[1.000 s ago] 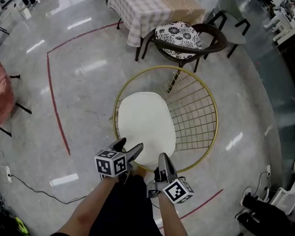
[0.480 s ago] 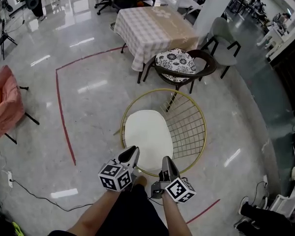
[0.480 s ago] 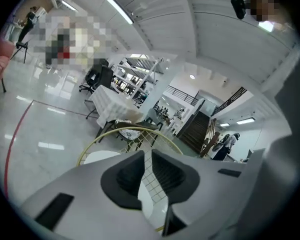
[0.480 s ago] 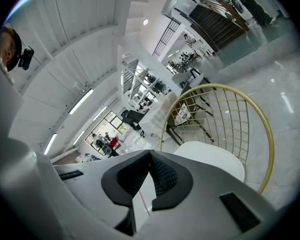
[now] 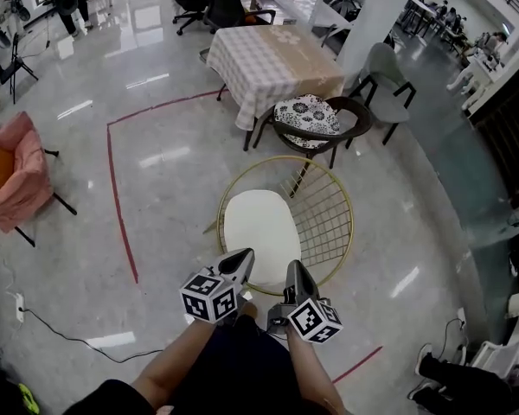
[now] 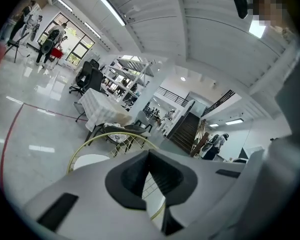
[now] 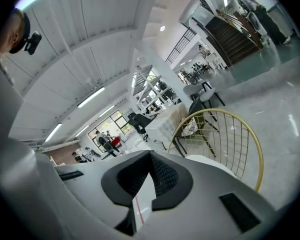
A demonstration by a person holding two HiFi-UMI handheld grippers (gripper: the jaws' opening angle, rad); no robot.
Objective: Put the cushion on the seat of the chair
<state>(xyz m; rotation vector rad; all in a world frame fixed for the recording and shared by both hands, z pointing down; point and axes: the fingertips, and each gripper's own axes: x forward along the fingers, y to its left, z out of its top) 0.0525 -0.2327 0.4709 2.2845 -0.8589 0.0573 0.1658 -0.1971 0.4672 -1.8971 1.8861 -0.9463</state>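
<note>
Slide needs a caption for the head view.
Cushion on the chair seat; left gripper, jaws just closed, and shut right gripper, both empty, near its front.

White cushion (image 5: 261, 232), gold wire chair (image 5: 325, 216)

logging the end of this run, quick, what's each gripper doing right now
left gripper: shut, jaws have just closed, nothing between them
right gripper: shut, nothing between its jaws
</note>
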